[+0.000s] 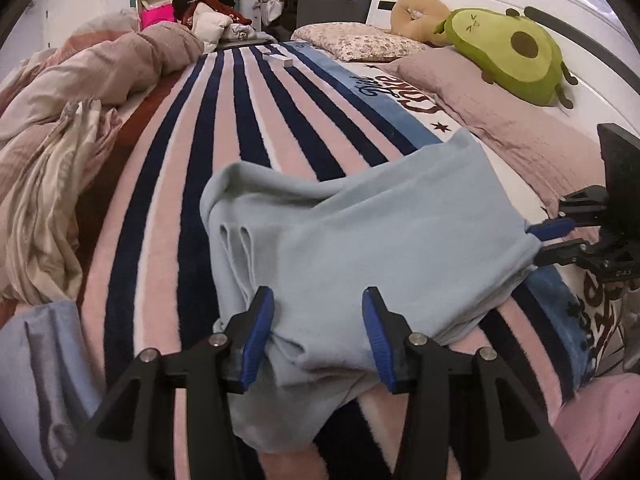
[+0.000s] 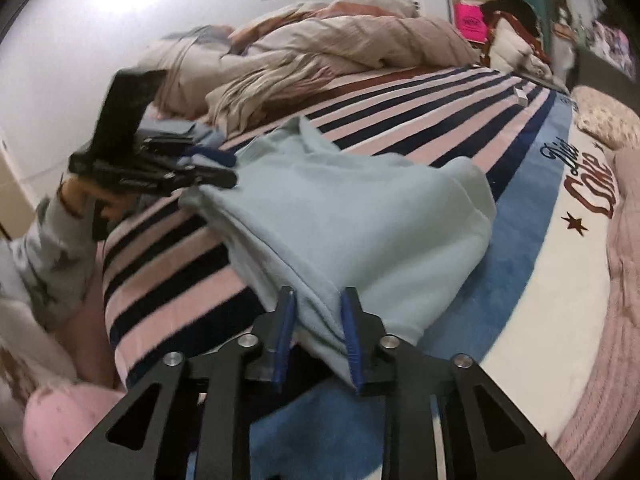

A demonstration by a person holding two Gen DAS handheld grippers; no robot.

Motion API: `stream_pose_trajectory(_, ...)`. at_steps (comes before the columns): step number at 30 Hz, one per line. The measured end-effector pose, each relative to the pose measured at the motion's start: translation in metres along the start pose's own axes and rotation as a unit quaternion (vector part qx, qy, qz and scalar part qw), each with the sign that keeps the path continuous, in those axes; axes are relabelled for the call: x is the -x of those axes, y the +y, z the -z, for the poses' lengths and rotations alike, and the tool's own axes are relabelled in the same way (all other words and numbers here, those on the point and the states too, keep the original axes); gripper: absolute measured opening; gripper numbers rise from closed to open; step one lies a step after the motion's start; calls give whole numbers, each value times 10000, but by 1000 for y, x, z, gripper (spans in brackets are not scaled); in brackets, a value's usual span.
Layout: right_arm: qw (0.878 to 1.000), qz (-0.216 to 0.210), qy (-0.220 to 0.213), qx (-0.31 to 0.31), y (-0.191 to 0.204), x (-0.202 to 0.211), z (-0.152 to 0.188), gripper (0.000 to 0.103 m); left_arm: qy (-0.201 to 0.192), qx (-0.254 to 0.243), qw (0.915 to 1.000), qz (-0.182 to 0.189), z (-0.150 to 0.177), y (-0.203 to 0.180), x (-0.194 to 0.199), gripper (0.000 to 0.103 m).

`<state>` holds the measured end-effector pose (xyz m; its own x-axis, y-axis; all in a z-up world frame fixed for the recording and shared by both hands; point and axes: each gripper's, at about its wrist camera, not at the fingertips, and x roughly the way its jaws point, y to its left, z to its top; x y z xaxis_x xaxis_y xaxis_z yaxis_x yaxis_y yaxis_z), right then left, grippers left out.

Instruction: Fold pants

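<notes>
Soft, pale-blue fleece pants (image 1: 360,232) are bunched on a striped blanket (image 1: 248,132); the left gripper (image 1: 318,336) is spread apart, the right gripper (image 2: 318,336) pinched on a hem.

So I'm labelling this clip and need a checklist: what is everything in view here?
pants: one, light blue, partly folded on the blanket
striped blanket: one, pink, navy and white, covering the bed
duvet: one, beige-pink, bunched at the bed's far side
pillows: two, one mauve, one floral, by the headboard
avocado plush: one, green, on the mauve pillow
tan plush: one, behind the avocado
small box: one, white, far along the blanket
left gripper: black with blue pads, open around a pants edge
right gripper: same colours, pinching the pants' other edge
</notes>
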<state>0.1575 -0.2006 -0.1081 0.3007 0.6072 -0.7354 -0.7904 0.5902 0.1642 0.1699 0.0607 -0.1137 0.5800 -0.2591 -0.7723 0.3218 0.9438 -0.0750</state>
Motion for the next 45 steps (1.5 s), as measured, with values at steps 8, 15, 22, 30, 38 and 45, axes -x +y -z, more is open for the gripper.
stream_pose_trajectory(8,9996,-41,257,-101,3,-2,16,11,15,-70,9998,-188,5,-5,2,50)
stream_pose_trajectory(15,9988,-43,399,-285,0,-2,20,14,-233,200,9995,-123,1,5,19,66)
stream_pose_trajectory(22,9970,-35,-360,-685,-11,31,4,57,-391,851,9955,-174,-6,36,24,72)
stream_pose_trajectory(30,9804,199,-83,-1960,-68,-11,2,69,71,1275,9917,127,0,50,-15,72)
stream_pose_trajectory(38,9726,-429,-100,-2284,-80,-43,6,64,171,1476,9874,542,6,50,-37,55)
stream_pose_trajectory(45,9722,-542,-165,-2270,-68,-48,3,29,37,1276,9909,420,3,39,-28,32)
